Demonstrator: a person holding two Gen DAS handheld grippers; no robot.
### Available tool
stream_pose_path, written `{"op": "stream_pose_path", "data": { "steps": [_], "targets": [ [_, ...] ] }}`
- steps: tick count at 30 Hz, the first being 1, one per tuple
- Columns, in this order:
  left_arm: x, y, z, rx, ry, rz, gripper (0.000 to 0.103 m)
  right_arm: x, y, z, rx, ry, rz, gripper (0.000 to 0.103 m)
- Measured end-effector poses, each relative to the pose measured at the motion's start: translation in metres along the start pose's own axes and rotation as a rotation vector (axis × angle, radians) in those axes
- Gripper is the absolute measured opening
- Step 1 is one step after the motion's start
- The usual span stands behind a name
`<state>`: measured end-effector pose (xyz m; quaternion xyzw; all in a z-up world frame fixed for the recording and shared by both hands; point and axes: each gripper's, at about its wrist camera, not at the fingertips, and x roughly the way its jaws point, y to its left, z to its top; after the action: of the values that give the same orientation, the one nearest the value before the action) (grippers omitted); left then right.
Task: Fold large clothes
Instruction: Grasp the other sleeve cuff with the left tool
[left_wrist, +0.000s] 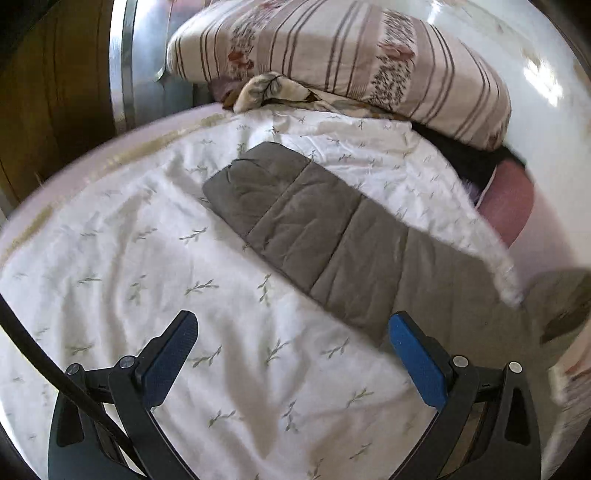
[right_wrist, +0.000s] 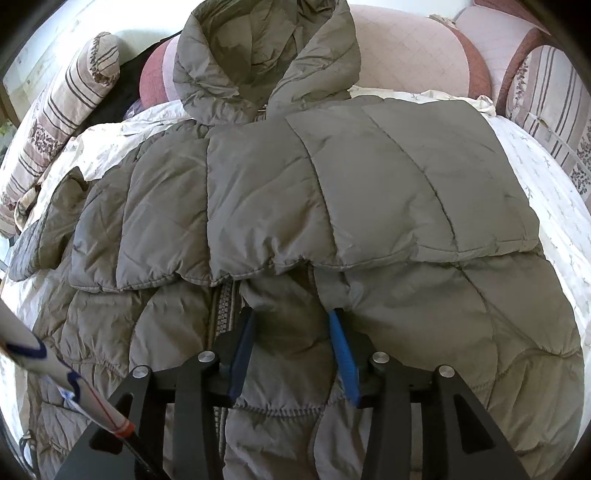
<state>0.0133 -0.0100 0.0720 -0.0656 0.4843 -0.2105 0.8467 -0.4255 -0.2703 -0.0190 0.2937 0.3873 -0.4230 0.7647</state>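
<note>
Lying across the bed's leaf-print sheet (left_wrist: 110, 258) is your grey-green puffer jacket (right_wrist: 295, 192), hood toward the striped pillows (left_wrist: 332, 55), one sleeve folded over its front. Your left gripper (left_wrist: 293, 332) hovers over bare sheet, jaws wide apart. Your right gripper (right_wrist: 293, 325) straddles a fabric ridge, jaws parted.
</note>
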Motion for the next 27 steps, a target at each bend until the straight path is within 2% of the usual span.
{"op": "stream_pose_path", "data": {
  "steps": [2, 3, 4, 5, 6, 7, 11, 17, 21, 24, 25, 27],
  "targets": [
    [0.004, 0.014, 0.013, -0.049, 0.014, -0.044, 0.101, 0.0, 0.0, 0.0, -0.003, 0.0, 0.002, 0.046],
    [0.007, 0.022, 0.022, -0.071, 0.007, -0.055, 0.091, 0.0, -0.001, -0.001, -0.001, 0.001, 0.005, 0.046],
    [0.011, 0.029, 0.029, -0.085, 0.009, -0.055, 0.072, 0.0, -0.001, 0.0, 0.001, 0.002, 0.007, 0.046],
    [0.017, 0.035, 0.034, -0.095, 0.017, -0.053, 0.063, 0.001, -0.001, 0.0, 0.003, 0.003, 0.008, 0.047],
    [0.024, 0.042, 0.04, -0.111, 0.03, -0.067, 0.05, 0.001, -0.001, 0.0, 0.003, 0.004, 0.008, 0.047],
    [0.031, 0.05, 0.045, -0.132, 0.043, -0.089, 0.045, 0.002, -0.001, 0.0, 0.002, 0.004, 0.007, 0.047],
    [0.053, 0.078, 0.055, -0.228, 0.048, -0.166, 0.044, 0.003, 0.002, 0.0, -0.011, 0.0, -0.007, 0.048],
    [0.089, 0.102, 0.062, -0.343, 0.052, -0.232, 0.044, 0.004, 0.002, -0.001, -0.018, -0.004, -0.011, 0.048],
    [0.097, 0.105, 0.067, -0.385, -0.016, -0.253, 0.044, 0.004, 0.004, -0.001, -0.025, -0.007, -0.02, 0.049],
    [0.103, 0.1, 0.071, -0.372, -0.026, -0.239, 0.043, 0.004, 0.004, -0.001, -0.026, -0.009, -0.019, 0.049],
    [0.101, 0.095, 0.072, -0.353, -0.032, -0.212, 0.029, 0.004, 0.004, -0.001, -0.024, -0.008, -0.016, 0.049],
    [0.099, 0.09, 0.073, -0.327, -0.037, -0.209, 0.016, 0.003, 0.002, -0.001, -0.013, -0.01, -0.007, 0.049]
  ]
}}
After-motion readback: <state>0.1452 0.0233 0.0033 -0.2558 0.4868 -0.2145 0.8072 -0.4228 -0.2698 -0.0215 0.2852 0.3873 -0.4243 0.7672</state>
